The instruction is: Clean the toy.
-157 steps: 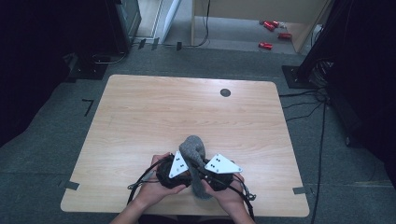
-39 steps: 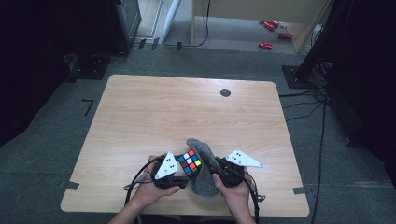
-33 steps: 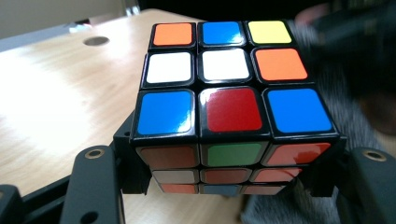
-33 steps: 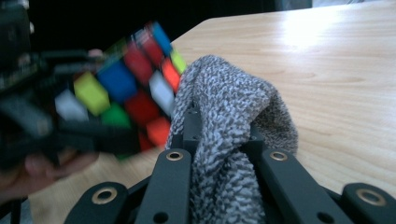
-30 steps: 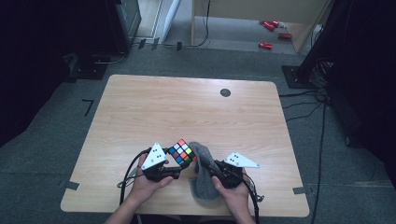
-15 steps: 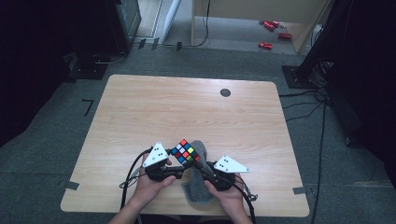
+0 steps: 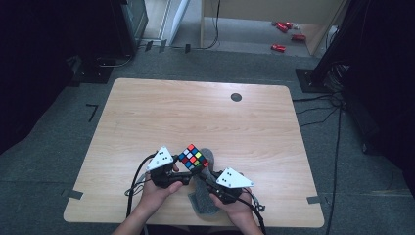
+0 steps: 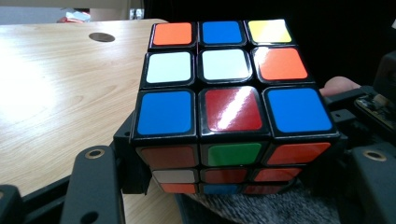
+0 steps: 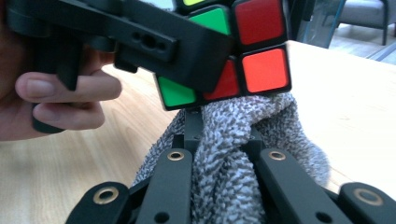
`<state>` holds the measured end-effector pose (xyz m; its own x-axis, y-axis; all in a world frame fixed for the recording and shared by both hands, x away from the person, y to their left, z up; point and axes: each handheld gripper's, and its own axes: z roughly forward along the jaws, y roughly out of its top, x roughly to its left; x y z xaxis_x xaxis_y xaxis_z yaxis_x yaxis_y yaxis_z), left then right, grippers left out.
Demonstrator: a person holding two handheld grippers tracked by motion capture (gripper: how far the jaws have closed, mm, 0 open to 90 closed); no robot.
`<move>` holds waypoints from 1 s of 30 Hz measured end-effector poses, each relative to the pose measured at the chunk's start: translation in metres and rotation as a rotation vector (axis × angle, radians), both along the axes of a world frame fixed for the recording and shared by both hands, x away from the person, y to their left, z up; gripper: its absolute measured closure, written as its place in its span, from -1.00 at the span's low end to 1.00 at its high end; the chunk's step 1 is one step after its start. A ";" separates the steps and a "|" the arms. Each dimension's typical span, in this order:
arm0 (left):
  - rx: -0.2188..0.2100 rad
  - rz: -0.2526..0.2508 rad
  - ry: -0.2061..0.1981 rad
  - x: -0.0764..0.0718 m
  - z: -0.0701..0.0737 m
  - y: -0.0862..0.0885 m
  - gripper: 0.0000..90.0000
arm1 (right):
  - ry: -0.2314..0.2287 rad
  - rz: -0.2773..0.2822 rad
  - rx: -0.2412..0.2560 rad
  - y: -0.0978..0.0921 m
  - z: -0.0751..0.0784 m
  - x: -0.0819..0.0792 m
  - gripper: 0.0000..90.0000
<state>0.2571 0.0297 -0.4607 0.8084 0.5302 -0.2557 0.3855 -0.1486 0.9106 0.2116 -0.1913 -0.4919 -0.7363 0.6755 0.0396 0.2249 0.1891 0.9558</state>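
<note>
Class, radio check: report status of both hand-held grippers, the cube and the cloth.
Left hand-held gripper shut on puzzle cube, held above table. Right hand-held gripper shut on grey cloth, pressed under cube. Nothing obstructing.

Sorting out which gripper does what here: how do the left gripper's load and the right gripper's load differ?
The left gripper clamps a puzzle cube, rigid and glossy with many-coloured stickers; the right gripper pinches a grey knitted cloth, soft, matte and one-toned. The cube is held clear above the table, while the cloth droops down onto it. Both are gripped firmly, and the cloth touches the cube's underside.
</note>
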 end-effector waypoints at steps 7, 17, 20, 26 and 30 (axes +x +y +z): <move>0.000 0.002 -0.001 0.001 0.000 0.001 -0.24 | -0.018 0.051 -0.052 0.015 -0.003 -0.006 0.79; 0.002 -0.008 0.002 0.000 0.000 -0.002 -0.24 | 0.001 -0.002 -0.018 0.008 -0.003 -0.003 0.79; 0.002 -0.003 0.004 0.001 0.000 0.000 -0.24 | 0.002 0.027 -0.032 0.016 -0.005 -0.006 0.79; 0.008 -0.006 0.003 0.001 -0.001 -0.001 -0.24 | 0.015 -0.056 0.017 -0.004 0.000 0.003 0.79; 0.009 -0.013 0.008 0.000 -0.002 -0.005 -0.24 | 0.022 -0.020 -0.005 0.006 -0.004 -0.001 0.79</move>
<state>0.2573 0.0251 -0.4627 0.8130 0.5223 -0.2573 0.3907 -0.1617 0.9062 0.2107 -0.1850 -0.4961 -0.7218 0.6902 0.0520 0.2497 0.1895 0.9496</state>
